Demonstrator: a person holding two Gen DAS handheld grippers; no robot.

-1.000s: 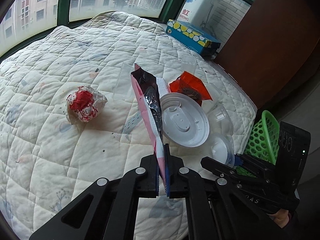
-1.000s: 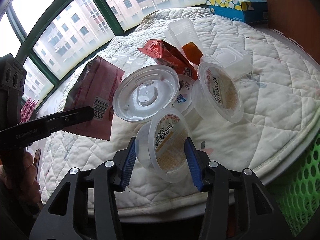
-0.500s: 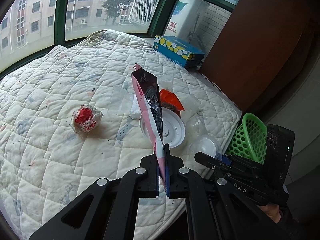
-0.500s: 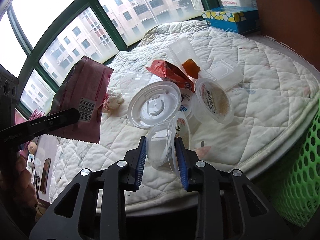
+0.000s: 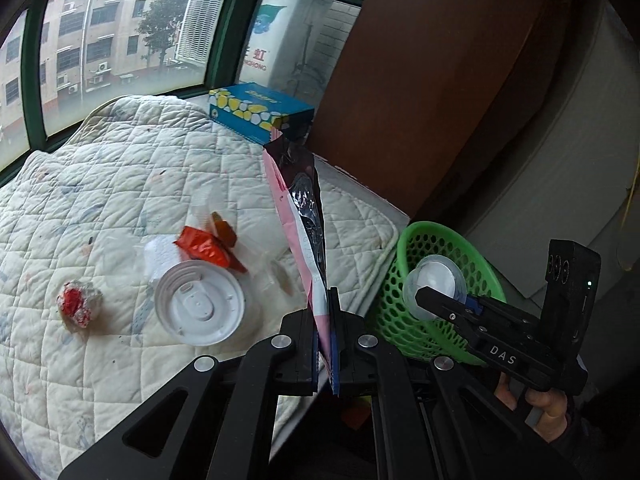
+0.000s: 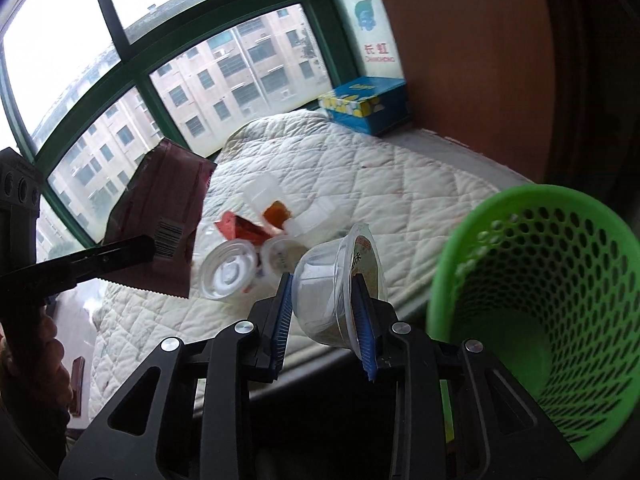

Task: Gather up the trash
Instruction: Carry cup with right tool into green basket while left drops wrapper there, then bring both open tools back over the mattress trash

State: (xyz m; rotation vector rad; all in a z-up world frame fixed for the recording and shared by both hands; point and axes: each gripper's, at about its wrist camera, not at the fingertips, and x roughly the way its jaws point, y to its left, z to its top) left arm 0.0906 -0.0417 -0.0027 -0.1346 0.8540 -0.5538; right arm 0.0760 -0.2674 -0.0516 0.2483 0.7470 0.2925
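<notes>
My left gripper is shut on a pink and dark foil snack wrapper, which stands up from the jaws above the bed's edge; the same wrapper shows in the right wrist view. My right gripper is shut on a clear plastic jelly cup lying on its side, just left of the green mesh basket. In the left wrist view that cup hangs in front of the basket. Left on the quilt are a white lid, a red wrapper and a crumpled red-and-white ball.
The white quilted bed carries more clear cups and tubs. A blue tissue box sits at the far end by the window. A brown wooden panel stands right of the bed. A hand holds the right tool.
Both grippers rose and pulled back from the bed toward the green basket. The right jaws shut on the jelly cup and lifted it off the quilt. The left kept its wrapper.
</notes>
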